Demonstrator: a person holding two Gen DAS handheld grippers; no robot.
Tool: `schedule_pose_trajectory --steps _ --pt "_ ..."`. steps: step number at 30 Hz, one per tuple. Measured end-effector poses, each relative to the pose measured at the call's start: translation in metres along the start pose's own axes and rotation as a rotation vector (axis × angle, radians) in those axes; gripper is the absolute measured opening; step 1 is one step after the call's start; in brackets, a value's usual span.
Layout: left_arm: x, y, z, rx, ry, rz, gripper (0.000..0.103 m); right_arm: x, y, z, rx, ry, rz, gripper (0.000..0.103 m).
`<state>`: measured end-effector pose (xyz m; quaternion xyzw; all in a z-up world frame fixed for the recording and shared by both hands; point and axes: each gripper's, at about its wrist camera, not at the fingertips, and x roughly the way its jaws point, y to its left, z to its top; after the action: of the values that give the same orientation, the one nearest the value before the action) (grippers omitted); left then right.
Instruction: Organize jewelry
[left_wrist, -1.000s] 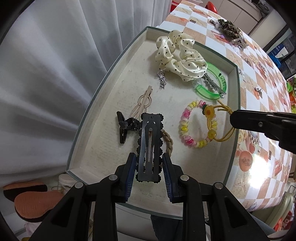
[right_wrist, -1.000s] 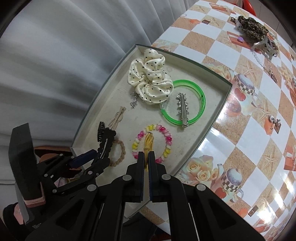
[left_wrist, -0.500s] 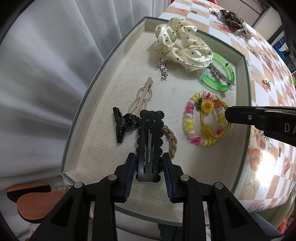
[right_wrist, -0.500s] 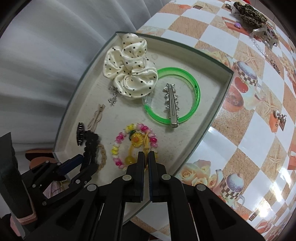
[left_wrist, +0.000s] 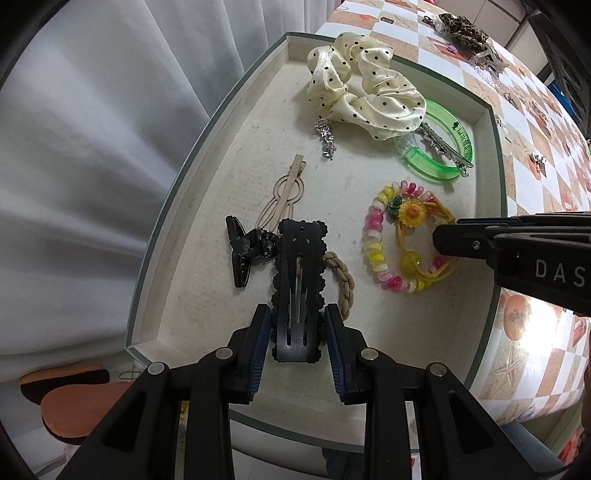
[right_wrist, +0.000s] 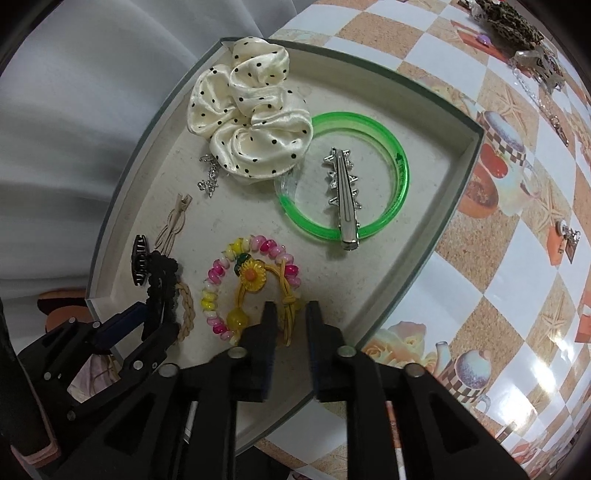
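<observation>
A shallow white tray (left_wrist: 221, 184) (right_wrist: 406, 258) holds the jewelry. My left gripper (left_wrist: 297, 332) (right_wrist: 147, 325) hangs over its near left part, shut on a black scalloped snap clip (left_wrist: 299, 273) (right_wrist: 162, 280). My right gripper (right_wrist: 291, 321) (left_wrist: 443, 240) is low in the tray with its jaws opening. The yellow sunflower hair tie (right_wrist: 258, 280) (left_wrist: 412, 212) lies loose between them, on top of a pink-and-yellow bead bracelet (right_wrist: 212, 291) (left_wrist: 373, 251). Its pads do not press on the tie.
Also in the tray are a cream dotted scrunchie (left_wrist: 362, 88), a green bangle (right_wrist: 391, 206) with a silver clip (right_wrist: 343, 199), a black claw clip (left_wrist: 240, 254), a beige clip (left_wrist: 284, 192) and a braided tie (left_wrist: 343, 284). More pieces (right_wrist: 517, 22) lie on the checked tablecloth (right_wrist: 498, 295). A white curtain (left_wrist: 92, 147) hangs left.
My right gripper has come down into the tray with the yellow tie, laid it on the bead bracelet, and its shut jaws have parted. The left gripper still grips the black clip.
</observation>
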<state>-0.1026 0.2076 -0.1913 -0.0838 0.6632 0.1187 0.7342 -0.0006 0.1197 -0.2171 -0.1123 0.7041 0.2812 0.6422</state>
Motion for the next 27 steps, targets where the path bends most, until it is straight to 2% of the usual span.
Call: schedule_pose_trajectory --steps 5,7,8,10,12,15,27 --pt "-0.009 -0.001 0.0 0.0 -0.008 0.009 0.035 -0.007 0.003 0.004 -0.005 -0.023 0.012 0.035" --pt "-0.011 -0.001 0.0 0.001 -0.009 0.01 0.037 -0.011 0.005 0.004 -0.009 -0.037 0.017 0.036" --pt "-0.013 -0.001 0.0 0.004 -0.007 0.009 0.06 -0.014 0.006 0.005 -0.009 -0.042 0.019 0.036" --pt "-0.019 0.0 -0.001 -0.001 -0.031 0.024 0.095 -0.02 0.008 0.005 -0.012 -0.058 0.015 0.036" --pt "-0.027 -0.001 -0.001 0.008 -0.053 0.022 0.095 -0.028 0.01 0.003 -0.021 -0.08 -0.002 0.037" --pt "-0.028 -0.002 0.0 0.01 -0.044 0.018 0.095 -0.04 0.005 0.0 -0.019 -0.096 -0.019 0.037" --pt "-0.03 -0.009 0.0 0.026 -0.016 0.0 0.095 -0.059 -0.008 -0.006 0.008 -0.084 -0.05 0.037"
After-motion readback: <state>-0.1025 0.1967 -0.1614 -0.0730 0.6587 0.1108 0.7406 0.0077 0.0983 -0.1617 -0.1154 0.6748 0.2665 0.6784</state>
